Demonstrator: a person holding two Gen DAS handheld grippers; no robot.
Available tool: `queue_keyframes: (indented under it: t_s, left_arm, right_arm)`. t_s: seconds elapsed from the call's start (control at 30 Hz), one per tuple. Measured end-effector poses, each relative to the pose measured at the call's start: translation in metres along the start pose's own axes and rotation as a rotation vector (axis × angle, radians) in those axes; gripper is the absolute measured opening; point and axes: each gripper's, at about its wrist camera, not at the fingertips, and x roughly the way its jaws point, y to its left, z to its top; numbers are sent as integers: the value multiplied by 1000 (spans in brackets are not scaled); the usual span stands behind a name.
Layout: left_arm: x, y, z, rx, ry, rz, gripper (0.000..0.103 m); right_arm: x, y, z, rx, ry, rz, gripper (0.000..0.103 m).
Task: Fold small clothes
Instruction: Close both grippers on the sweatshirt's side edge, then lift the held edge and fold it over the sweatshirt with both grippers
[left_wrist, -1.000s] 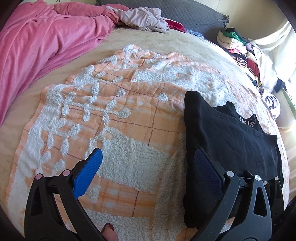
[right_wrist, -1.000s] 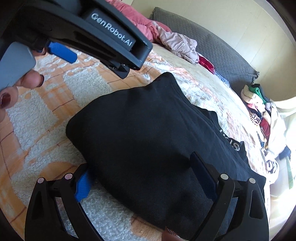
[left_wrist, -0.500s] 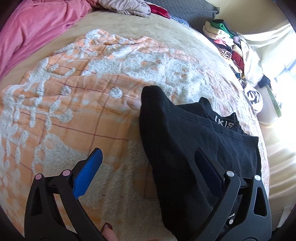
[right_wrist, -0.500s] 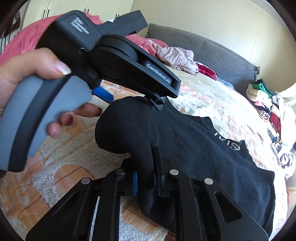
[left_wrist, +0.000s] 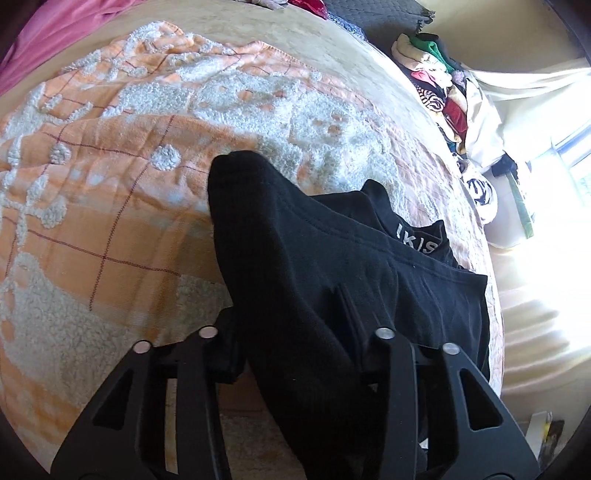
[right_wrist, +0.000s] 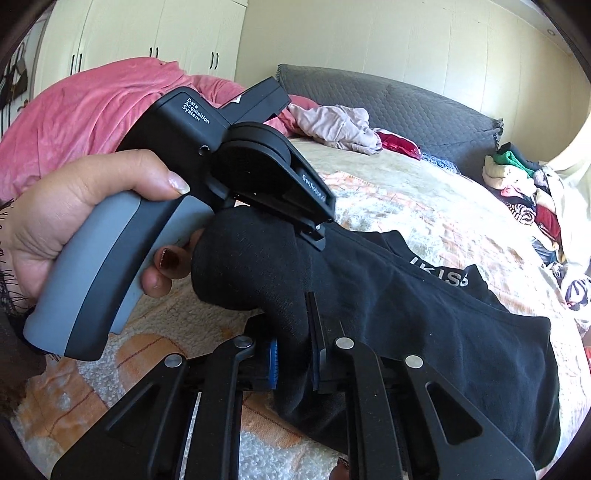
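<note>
Both tongs pinching black garment (left_wrist: 332, 266), lifting its near fold off orange blanket (left_wrist: 110, 206) on bed: left gripper (left_wrist: 291, 332) clamping one bunch, right gripper (right_wrist: 293, 354) clamping another, rest draping behind.

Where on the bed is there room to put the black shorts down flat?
The orange blanket is bare left of the black shorts, out to the pink cover. The beige sheet beyond it is bare too. It is crowded at the clothes pile and under both grippers.
</note>
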Motion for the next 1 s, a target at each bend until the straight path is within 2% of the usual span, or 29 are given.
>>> queue_keyframes:
  t_s: [0.1,0.43,0.7,1.0]
  left_arm:
    - [-8,-16,-3,61,-33,29,15]
    - [-39,-82,-5,200,-113,60,14]
    - [-42,-135,-15,291,-138,65,14]
    - [-21,-189,-26,346,-120,57,14]
  right_arm:
    - [-4,-6,0,12,-13,-5,11]
    - [-42,-38,-1,90,-83,-64,10]
    - [-76,-69,-15,153,-108,-109,9]
    - [-99,-103,-33,242,-95,-146,7]
